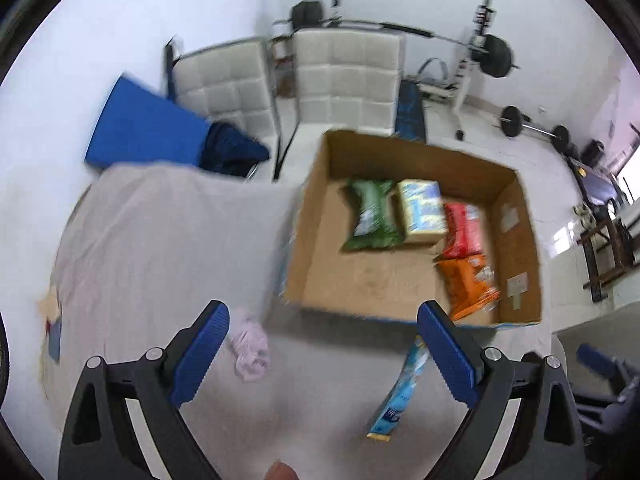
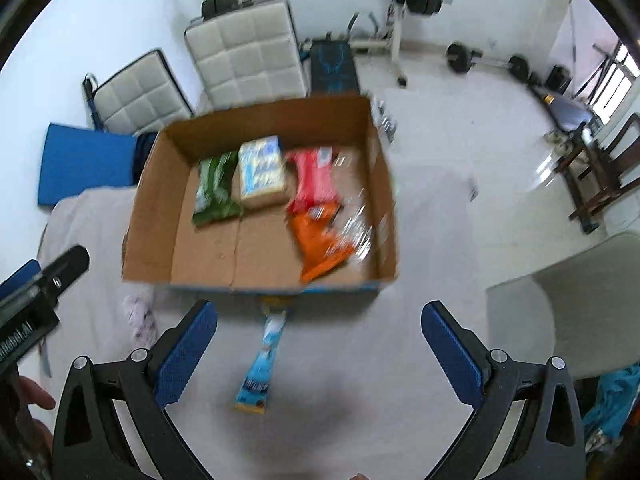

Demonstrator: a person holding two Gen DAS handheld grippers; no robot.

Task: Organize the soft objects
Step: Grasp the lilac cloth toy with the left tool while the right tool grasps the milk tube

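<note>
No print on any pack is sharp enough to read. The left gripper [image 1: 322,316] and the right gripper [image 2: 320,318] both hold their fingers wide apart with nothing between them. Ahead of both sets of fingers stands the open cardboard box [image 2: 152,208], holding a green pack [image 2: 216,190], a pale blue pack [image 2: 262,172], a red pack [image 2: 314,180] and an orange pack [image 2: 320,242]. A light blue pack [image 2: 262,364] lies on the cloth-covered counter [image 2: 360,360] between the right fingers, just short of the box. A pink cloth [image 1: 250,350] lies beside the left gripper's left finger.
</note>
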